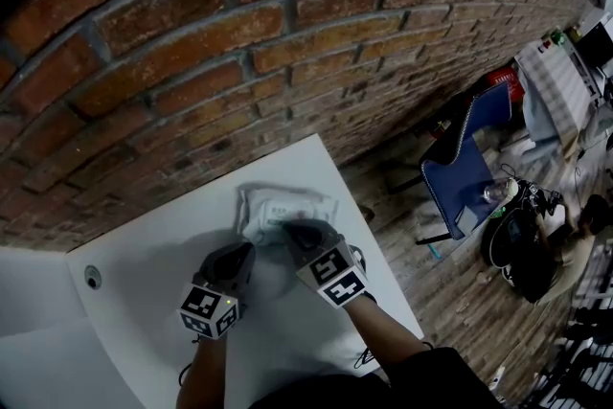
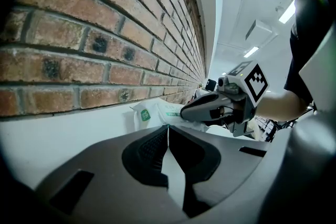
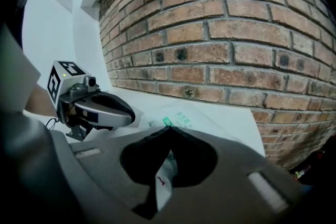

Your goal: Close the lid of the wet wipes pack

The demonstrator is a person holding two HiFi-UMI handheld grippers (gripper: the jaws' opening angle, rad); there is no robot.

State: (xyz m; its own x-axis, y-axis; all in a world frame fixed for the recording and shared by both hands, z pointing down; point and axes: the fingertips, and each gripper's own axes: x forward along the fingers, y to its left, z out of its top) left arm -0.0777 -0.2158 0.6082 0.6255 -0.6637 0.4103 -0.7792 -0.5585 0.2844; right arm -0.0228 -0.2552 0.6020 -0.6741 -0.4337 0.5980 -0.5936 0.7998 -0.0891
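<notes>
The white wet wipes pack (image 1: 285,209) with green print lies on the white table (image 1: 153,254) near the brick wall. My right gripper (image 1: 289,228) is shut, and its tips rest over the near edge of the pack (image 3: 181,118), which shows white through the gap below the jaws. Just left of the pack, my left gripper (image 1: 245,251) is shut with nothing between its jaws, its tips low over the table. In the left gripper view the pack (image 2: 157,112) lies ahead, with the right gripper (image 2: 185,112) on top of it. I cannot see whether the lid is open or closed.
A brick wall (image 1: 239,43) runs along the table's far side. The table's right edge (image 1: 369,235) drops to a wooden floor with a blue chair (image 1: 469,170) and clutter. A round grommet (image 1: 92,277) sits in the table at the left.
</notes>
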